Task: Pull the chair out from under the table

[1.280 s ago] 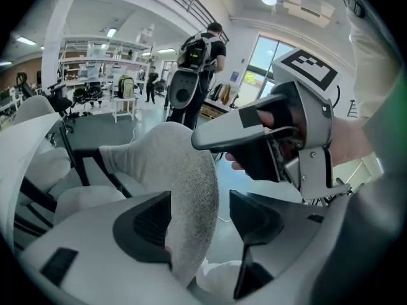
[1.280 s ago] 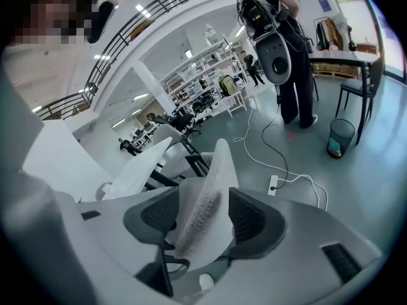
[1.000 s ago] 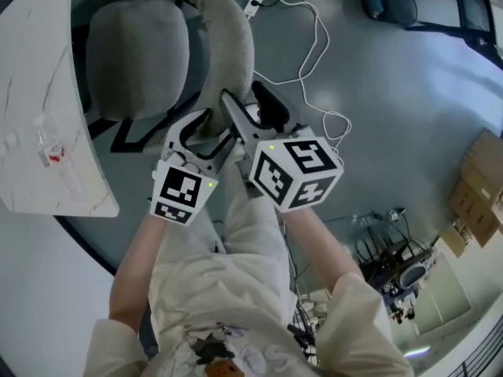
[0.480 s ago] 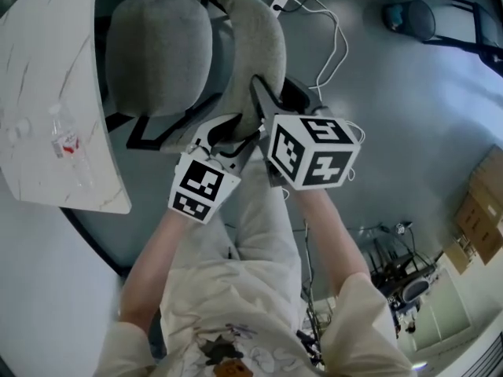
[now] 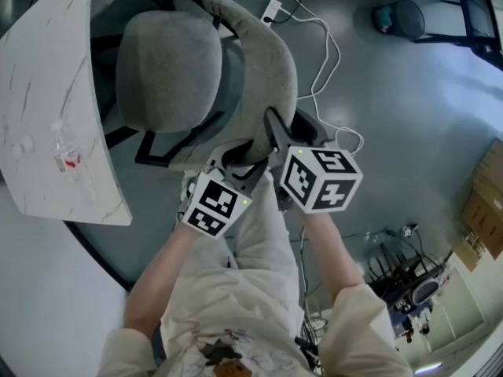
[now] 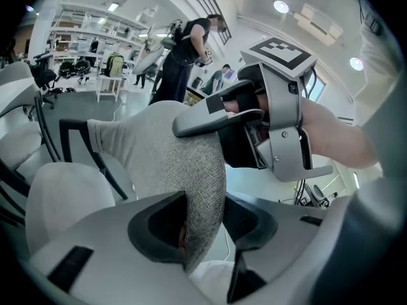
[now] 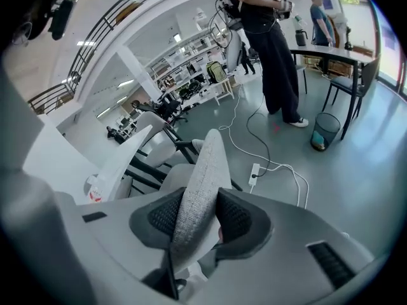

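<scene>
The grey fabric chair (image 5: 169,81) stands beside the white marble table (image 5: 55,93), its seat just off the table's edge. Its curved backrest (image 5: 263,69) faces me. My left gripper (image 5: 236,154) is shut on the backrest's top edge, and the fabric (image 6: 172,151) fills the gap between the left gripper's (image 6: 203,218) pads. My right gripper (image 5: 279,128) grips the same edge just to the right. Its jaws are closing, with both pads of the right gripper (image 7: 197,218) pressed on the backrest (image 7: 203,176).
A plastic bottle (image 5: 67,151) lies on the table. A power strip (image 5: 271,10) and white cable (image 5: 334,53) trail over the grey floor behind the chair. A bin (image 5: 401,14) stands by another table, and a person (image 7: 267,43) stands beyond it. Cardboard boxes (image 5: 483,210) sit at the right.
Both grippers have closed from wide open onto the backrest's top edge and drawn back toward me. The chair has come with them, a little farther from the table.
</scene>
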### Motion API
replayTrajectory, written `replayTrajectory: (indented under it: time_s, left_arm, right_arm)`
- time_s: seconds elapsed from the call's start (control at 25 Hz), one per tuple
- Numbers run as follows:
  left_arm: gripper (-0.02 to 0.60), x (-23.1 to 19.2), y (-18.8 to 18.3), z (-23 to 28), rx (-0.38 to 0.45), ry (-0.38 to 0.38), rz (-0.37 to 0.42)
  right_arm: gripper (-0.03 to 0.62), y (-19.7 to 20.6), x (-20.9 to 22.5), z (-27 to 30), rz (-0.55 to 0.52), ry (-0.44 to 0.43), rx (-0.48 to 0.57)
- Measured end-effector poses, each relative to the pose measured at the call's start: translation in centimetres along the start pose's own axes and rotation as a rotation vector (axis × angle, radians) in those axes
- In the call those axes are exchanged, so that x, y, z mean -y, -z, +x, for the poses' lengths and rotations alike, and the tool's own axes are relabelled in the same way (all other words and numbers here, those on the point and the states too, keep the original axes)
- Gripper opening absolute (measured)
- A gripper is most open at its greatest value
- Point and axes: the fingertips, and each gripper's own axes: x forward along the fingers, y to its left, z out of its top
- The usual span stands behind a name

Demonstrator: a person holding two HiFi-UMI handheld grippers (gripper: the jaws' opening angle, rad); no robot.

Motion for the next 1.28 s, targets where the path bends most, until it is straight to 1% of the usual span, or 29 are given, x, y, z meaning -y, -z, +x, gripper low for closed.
replayTrajectory:
  time_s: [0.2,0.48,0.76,1.0,1.12,1.28]
  left_arm:
    - [0.172,2.7,-0.5,2.1,-0.015,0.032,0.006]
    - [0.172,6.3,-1.2,5.1,-0.025,0.082,0.001]
    - [0.172,9.4,-1.3,7.3,-0.054,0.125,0.011]
    - [0.173,11.8,-0.9,8.5,-0.084,0.166,0.048]
    - [0.173,13.0,-0.7,9.0,-0.096,0.187,0.053]
    - [0.175,14.3,-0.9,9.9,-0.116,0.222,0.076]
  right_arm:
    - [0.141,0.1,2.9,-2.1,0.01,0.036,0.008]
    - [0.131,0.3,6.6,-4.6,0.005,0.067,0.01]
    - [0.124,0.9,9.6,-6.8,0.013,0.089,0.009]
    - [0.123,1.8,11.6,-8.8,0.031,0.118,0.008]
    - [0.121,2.2,12.4,-9.7,0.052,0.139,0.009]
    - [0.118,2.4,13.7,-10.7,0.058,0.154,0.033]
